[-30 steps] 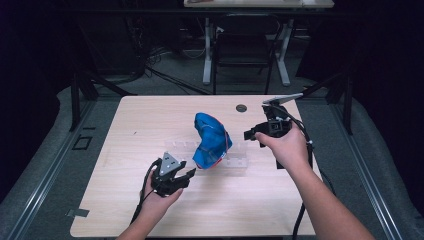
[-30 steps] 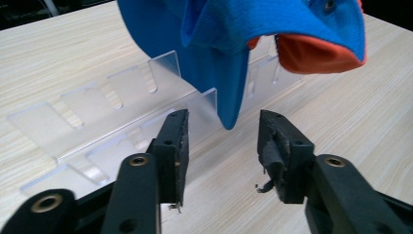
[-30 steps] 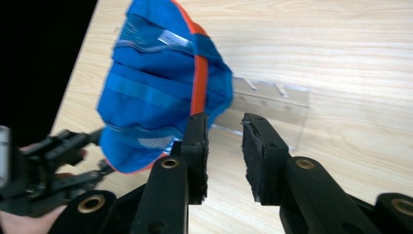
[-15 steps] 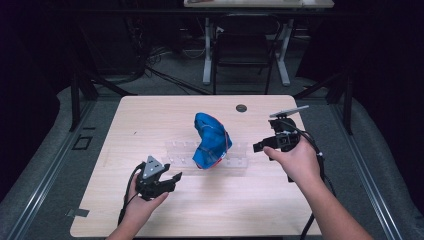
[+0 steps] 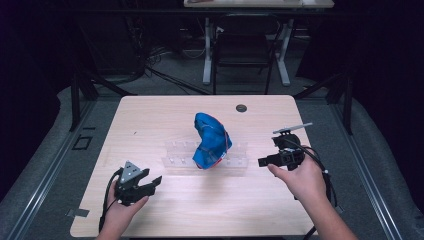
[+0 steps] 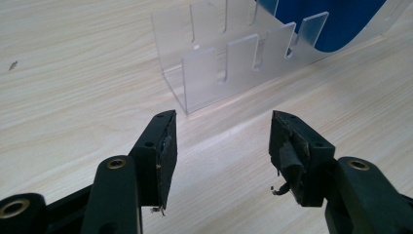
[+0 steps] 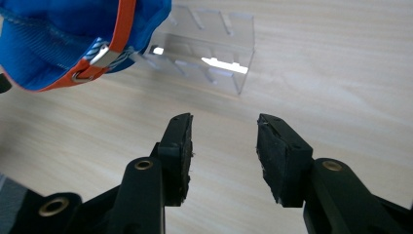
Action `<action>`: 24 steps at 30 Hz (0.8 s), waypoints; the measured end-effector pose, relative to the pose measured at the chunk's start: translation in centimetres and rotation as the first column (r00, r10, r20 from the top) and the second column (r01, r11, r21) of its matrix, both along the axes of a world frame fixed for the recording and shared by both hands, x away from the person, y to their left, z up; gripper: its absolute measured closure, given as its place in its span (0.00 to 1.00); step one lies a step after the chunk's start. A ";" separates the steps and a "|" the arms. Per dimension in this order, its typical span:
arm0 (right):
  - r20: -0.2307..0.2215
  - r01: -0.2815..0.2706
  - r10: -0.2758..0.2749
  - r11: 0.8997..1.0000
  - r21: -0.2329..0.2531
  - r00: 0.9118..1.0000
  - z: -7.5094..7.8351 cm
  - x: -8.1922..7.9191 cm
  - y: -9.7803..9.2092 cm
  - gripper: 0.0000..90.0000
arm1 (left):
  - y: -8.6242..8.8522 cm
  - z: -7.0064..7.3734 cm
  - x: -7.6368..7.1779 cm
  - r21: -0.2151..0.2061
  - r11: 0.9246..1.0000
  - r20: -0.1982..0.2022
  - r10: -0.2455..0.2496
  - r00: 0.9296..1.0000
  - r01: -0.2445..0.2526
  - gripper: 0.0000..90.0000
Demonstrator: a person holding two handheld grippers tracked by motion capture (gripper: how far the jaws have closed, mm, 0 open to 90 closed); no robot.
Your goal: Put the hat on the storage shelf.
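A blue cap [image 5: 210, 141] stood propped on edge in the slots of a clear rack [image 5: 235, 162] near the middle of the counter [image 5: 150, 120], the slots apparently what kept it upright. The left gripper [image 5: 150, 184] sat near the front left with jaws wide and empty, aimed at the rack's end. The right gripper [image 5: 263, 162] hovered just right of the rack, jaws likewise wide, holding nothing.

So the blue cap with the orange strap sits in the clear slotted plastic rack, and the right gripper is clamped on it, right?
Not quite. The blue cap with the orange strap does sit in the clear slotted plastic rack, but the right gripper is open and apart from it, as the right gripper view shows.
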State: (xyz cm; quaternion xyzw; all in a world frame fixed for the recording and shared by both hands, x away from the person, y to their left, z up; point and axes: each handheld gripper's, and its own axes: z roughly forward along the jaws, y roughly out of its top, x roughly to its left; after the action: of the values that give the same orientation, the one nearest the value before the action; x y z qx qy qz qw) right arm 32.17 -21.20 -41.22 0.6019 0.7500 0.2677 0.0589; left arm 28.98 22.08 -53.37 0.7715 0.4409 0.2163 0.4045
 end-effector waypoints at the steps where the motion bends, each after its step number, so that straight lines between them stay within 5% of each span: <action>1: 0.000 0.000 0.000 1.000 0.000 1.000 0.0 0.0 0.0 0.63 | 0.0 0.0 0.0 0.000 1.000 0.000 0.000 1.000 0.000 0.49; 9: -0.016 0.037 -0.037 0.999 0.029 0.999 -0.9 -2.3 -0.8 0.65 | 0.6 -0.5 -0.4 0.000 1.000 -0.008 0.008 1.000 -0.008 0.49; 24: 0.033 0.064 -0.065 0.998 0.022 0.997 -2.9 -5.5 -2.0 0.64 | 1.0 -1.3 -0.4 0.006 1.000 -0.020 0.024 1.000 -0.023 0.49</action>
State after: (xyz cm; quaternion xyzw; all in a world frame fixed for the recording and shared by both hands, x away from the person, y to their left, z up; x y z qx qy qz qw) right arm 26.68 -23.17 -44.12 0.6217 0.7264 0.2836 0.0738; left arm 28.60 23.06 -54.65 0.7695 0.4533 0.2147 0.3954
